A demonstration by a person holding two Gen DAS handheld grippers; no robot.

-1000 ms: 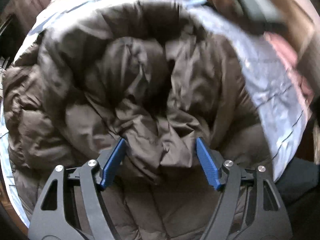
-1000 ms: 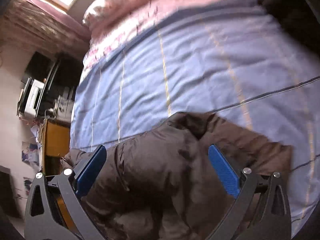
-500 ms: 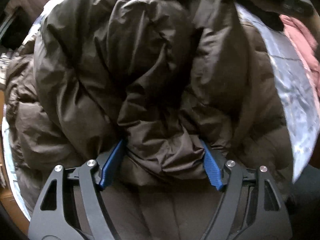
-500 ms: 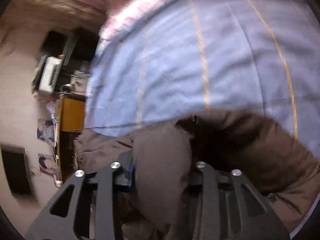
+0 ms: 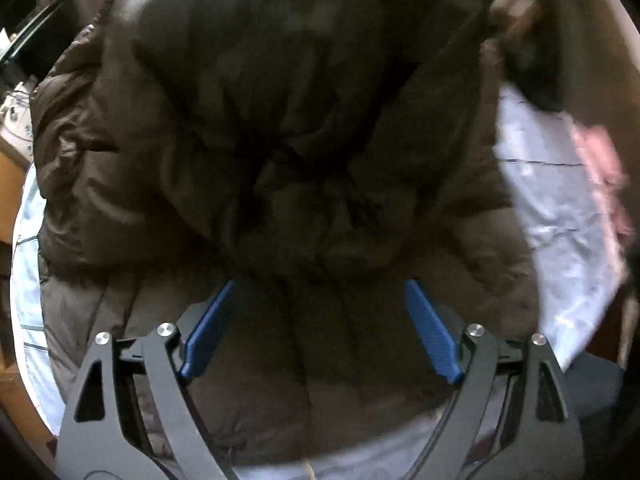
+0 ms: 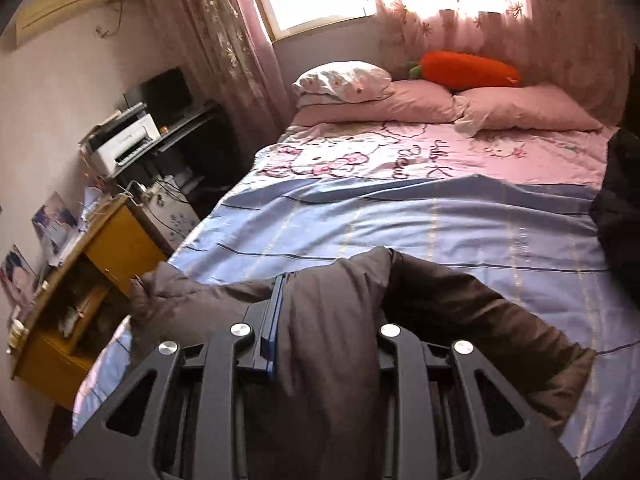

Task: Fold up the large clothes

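Note:
A large brown puffer jacket (image 5: 248,128) lies bunched on the blue striped bed sheet (image 6: 460,224). My left gripper (image 5: 316,320) is open, its blue pads spread over the jacket's lower part, holding nothing. My right gripper (image 6: 324,312) is shut on a fold of the jacket (image 6: 332,320) and holds it raised above the bed; the rest of the jacket trails down to the left and right. In the left wrist view a hand (image 5: 512,0) shows at the top right where the jacket is lifted.
Pink pillows (image 6: 400,100) and an orange carrot plush (image 6: 468,68) lie at the head of the bed. A yellow wooden cabinet (image 6: 92,280) and a desk with a printer (image 6: 124,140) stand left of the bed. A dark garment (image 6: 620,208) lies at the right edge.
My right gripper closed on the jacket fold and lifted it, tilting up toward the head of the bed. The jacket rose and spread in front of the left gripper, which stayed open.

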